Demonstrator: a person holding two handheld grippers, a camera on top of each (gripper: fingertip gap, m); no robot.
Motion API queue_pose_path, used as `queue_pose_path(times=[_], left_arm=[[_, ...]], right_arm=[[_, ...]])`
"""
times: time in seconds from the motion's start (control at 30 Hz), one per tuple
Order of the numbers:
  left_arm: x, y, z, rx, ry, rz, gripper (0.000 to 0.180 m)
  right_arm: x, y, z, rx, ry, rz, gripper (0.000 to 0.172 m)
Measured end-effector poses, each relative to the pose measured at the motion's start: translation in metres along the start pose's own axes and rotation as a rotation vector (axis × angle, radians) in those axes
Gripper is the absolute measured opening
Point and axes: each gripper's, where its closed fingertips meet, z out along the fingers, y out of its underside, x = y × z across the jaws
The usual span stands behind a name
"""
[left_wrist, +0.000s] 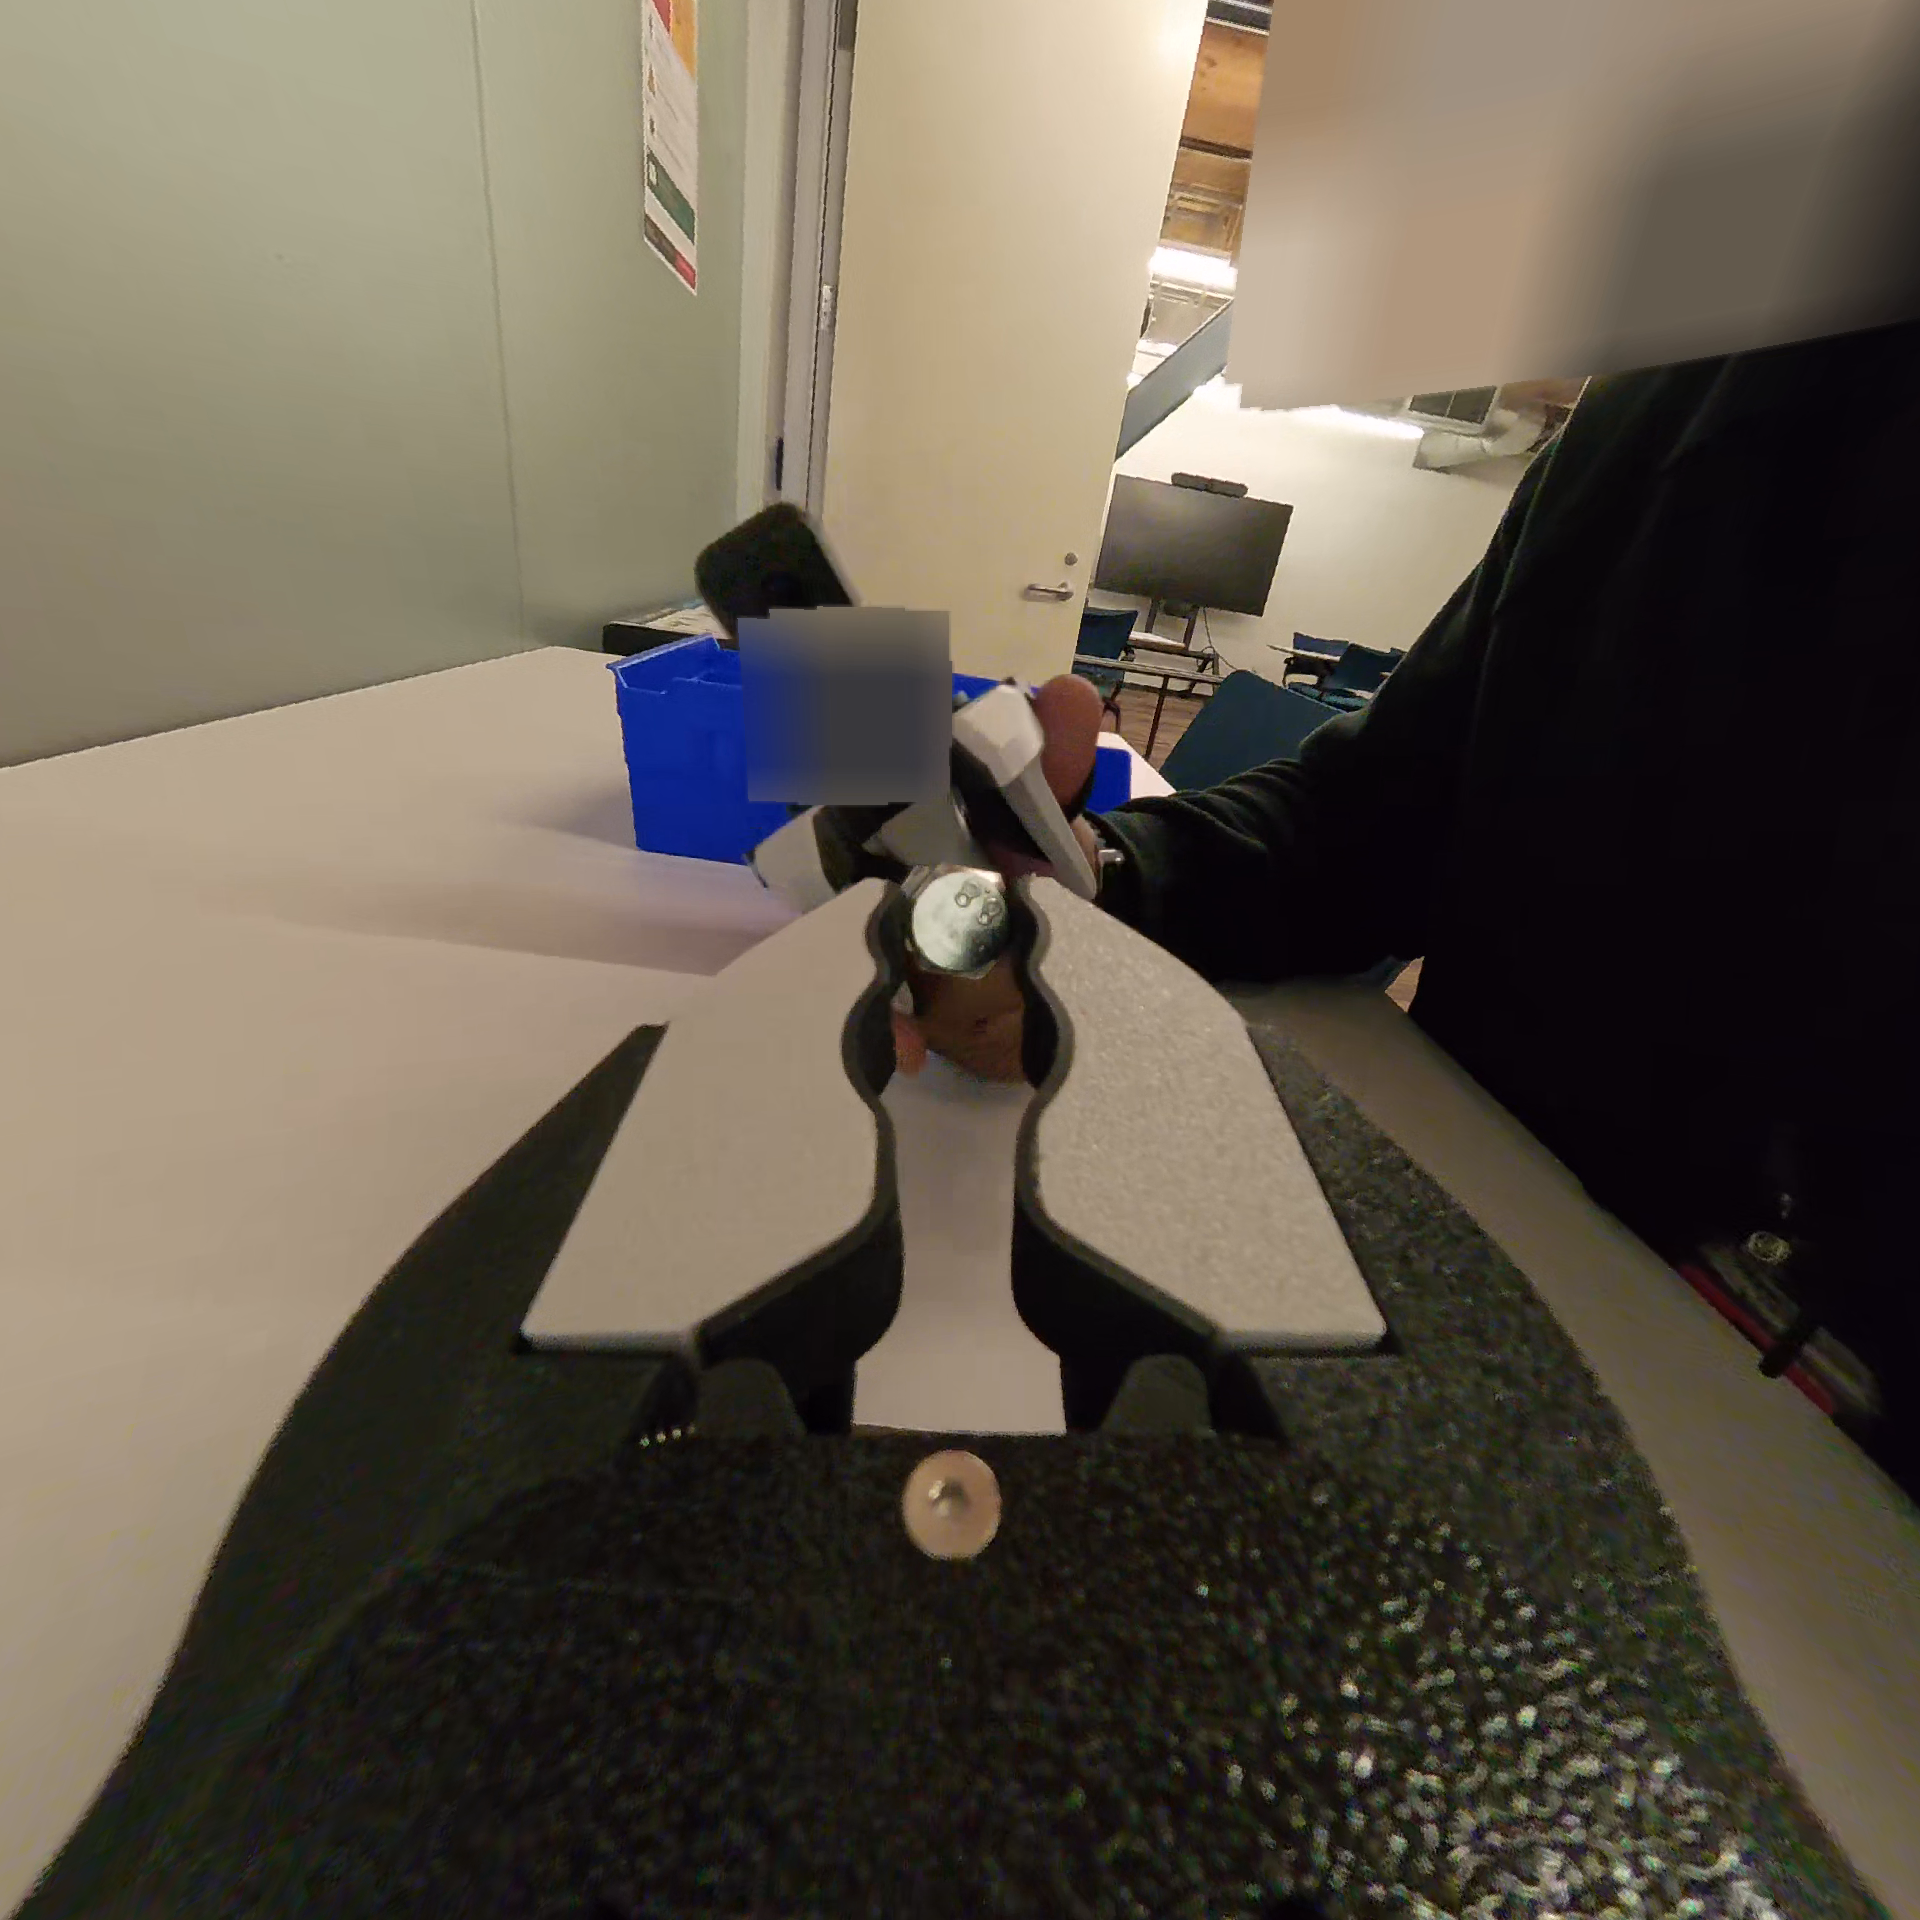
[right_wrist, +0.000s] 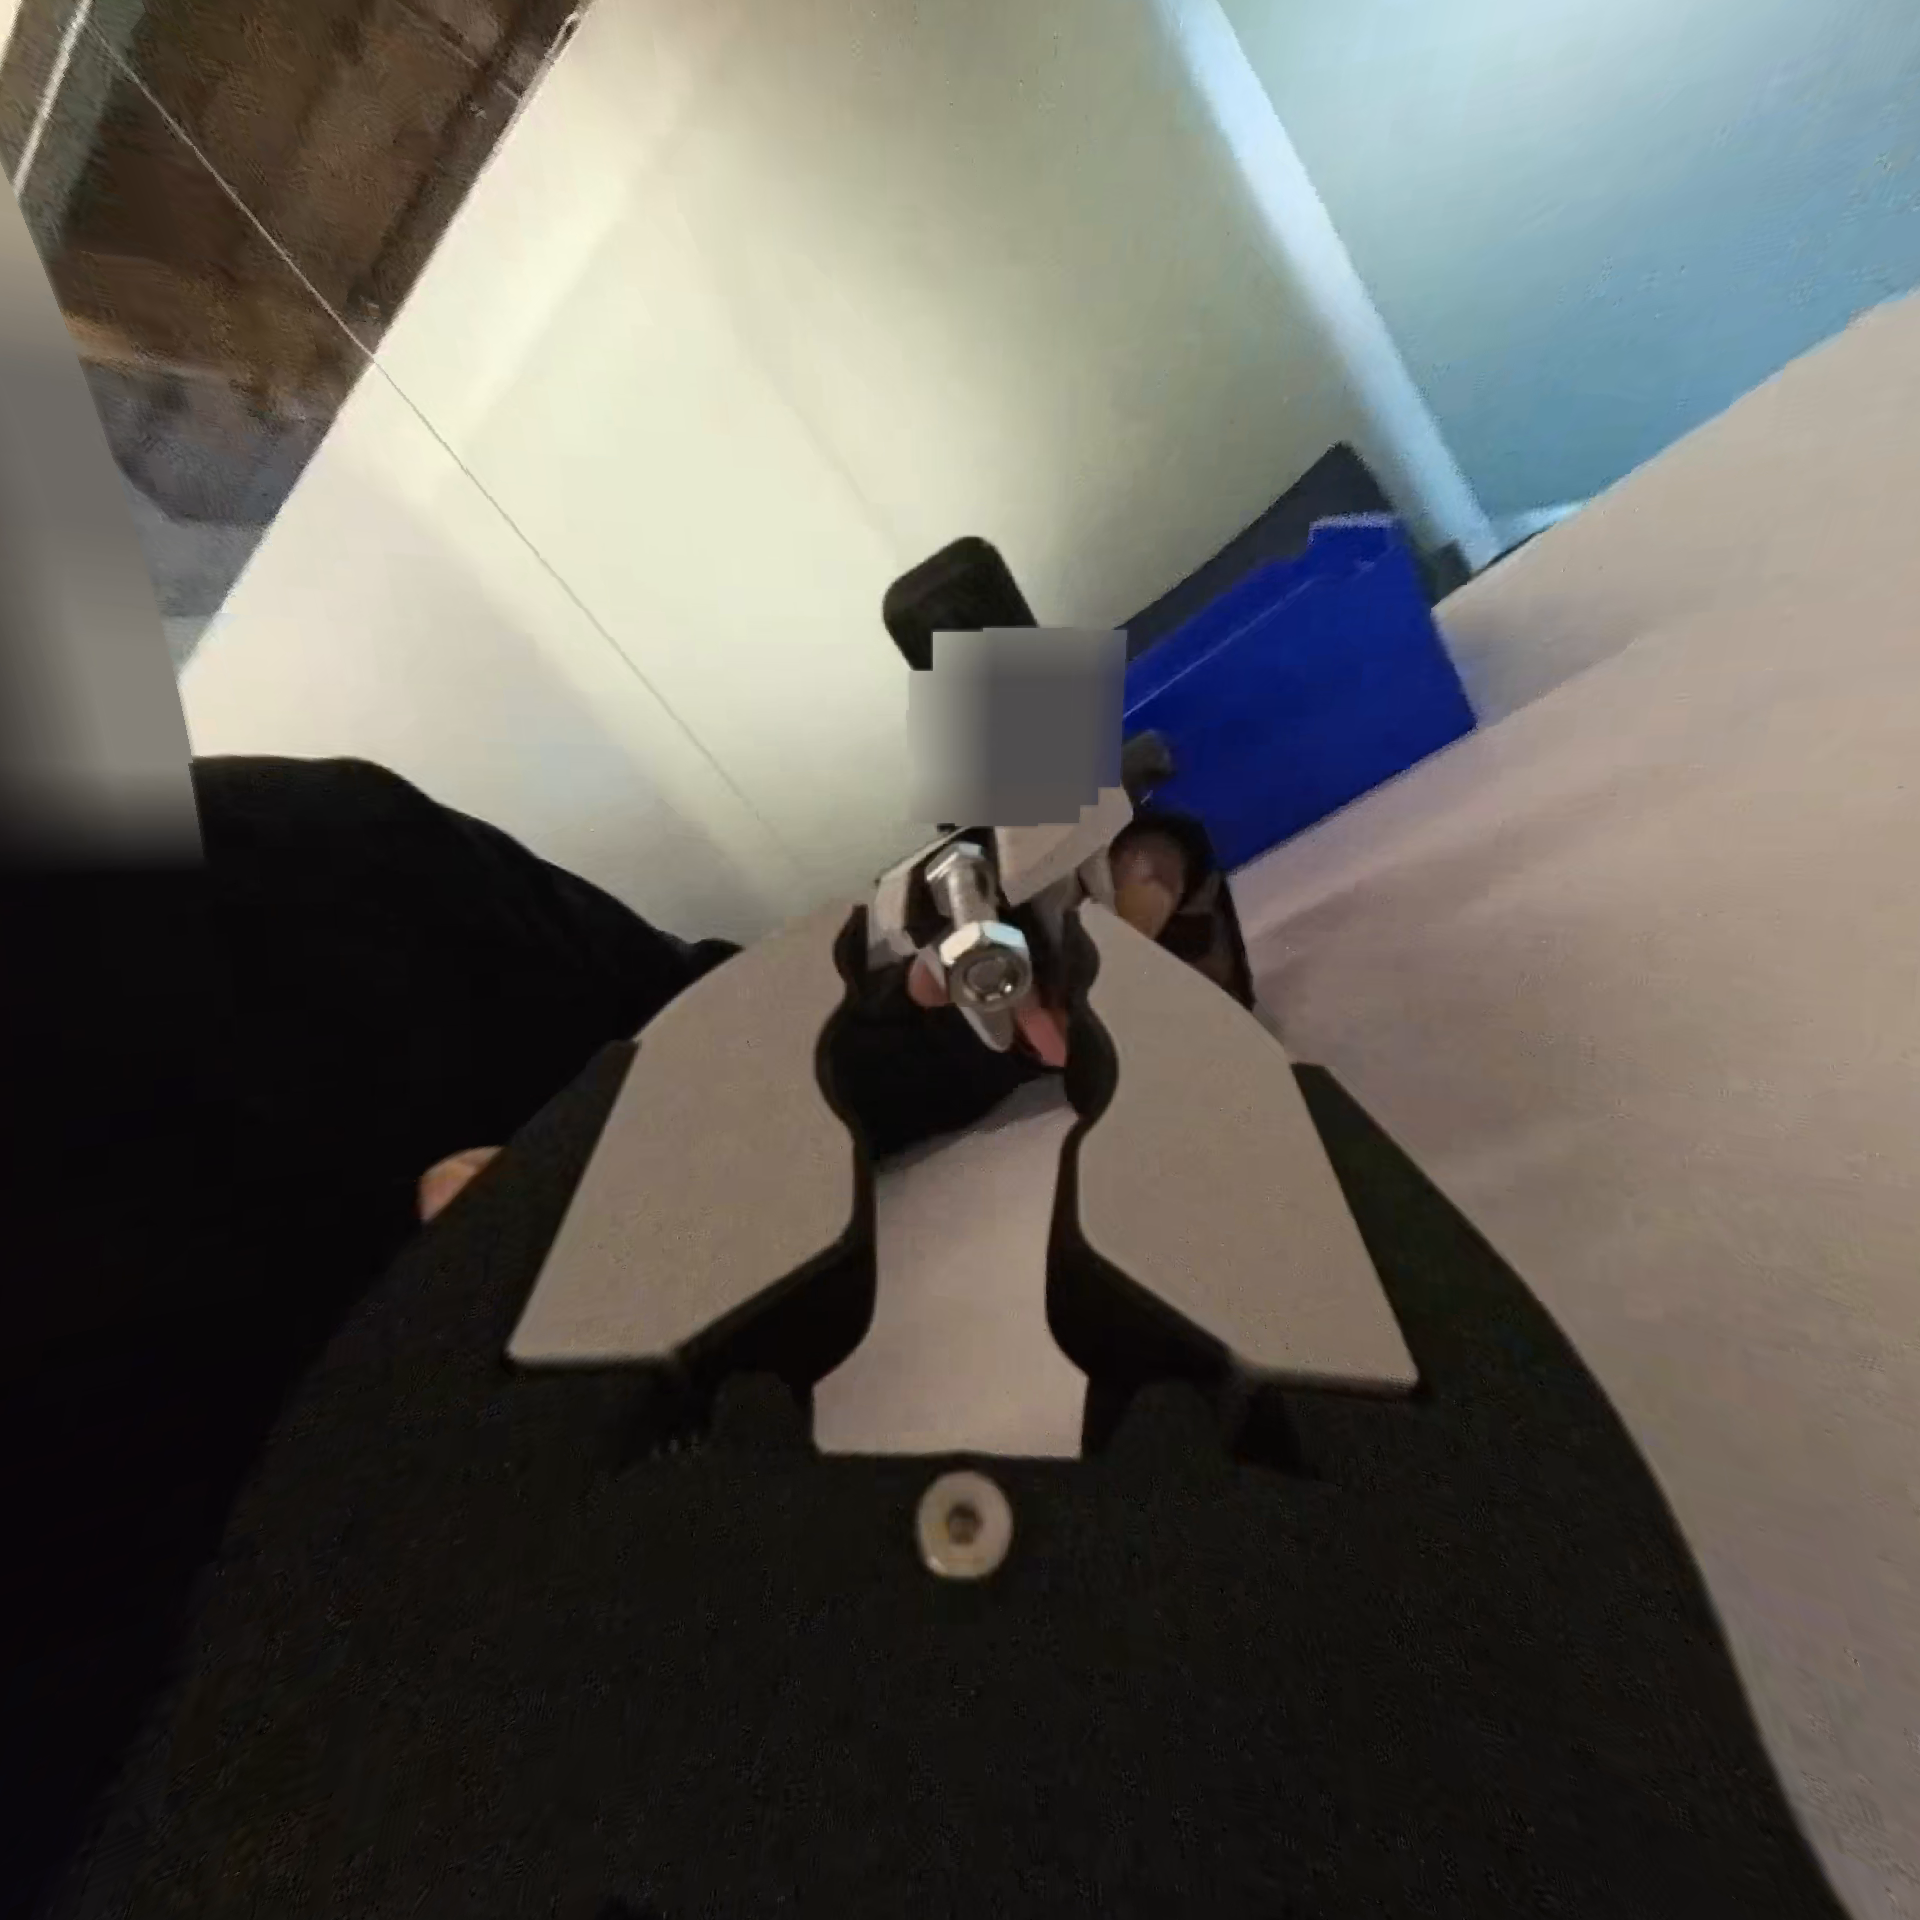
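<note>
Bolt (left_wrist: 956, 930) gripped by its hex head in my left claw (left_wrist: 958, 914) above the bench (left_wrist: 312, 987), its nut (right_wrist: 987, 971) between my right claw's (right_wrist: 966, 961) parted fingers, neither pad pressing, blue bin (left_wrist: 675, 758) behind.

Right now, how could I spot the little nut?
Find the blue bin on the white table. In front of it, the left gripper grips a silver bolt by its head. The nut is the six-sided ring on the bolt's other end, fatter than the thread, between the right gripper's fingers.
</note>
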Motion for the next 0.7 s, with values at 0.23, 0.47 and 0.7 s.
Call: queue_pose_path(times=[0.23,0.47,0.7], left_arm=[[0.004,0.001,0.002,-0.01,0.013,0.022,0.018],[-0.002,0.006,0.005,-0.045,-0.007,-0.098,0.019],[-0.002,-0.002,0.002,0.016,-0.002,-0.083,0.019]], right_arm=[[0.003,0.017,0.009,-0.09,0.031,0.005,0.018],[0.007,0.012,0.001,-0.163,0.375,-1.113,0.018],[0.002,0.009,0.003,-0.134,0.39,-1.06,0.038]])
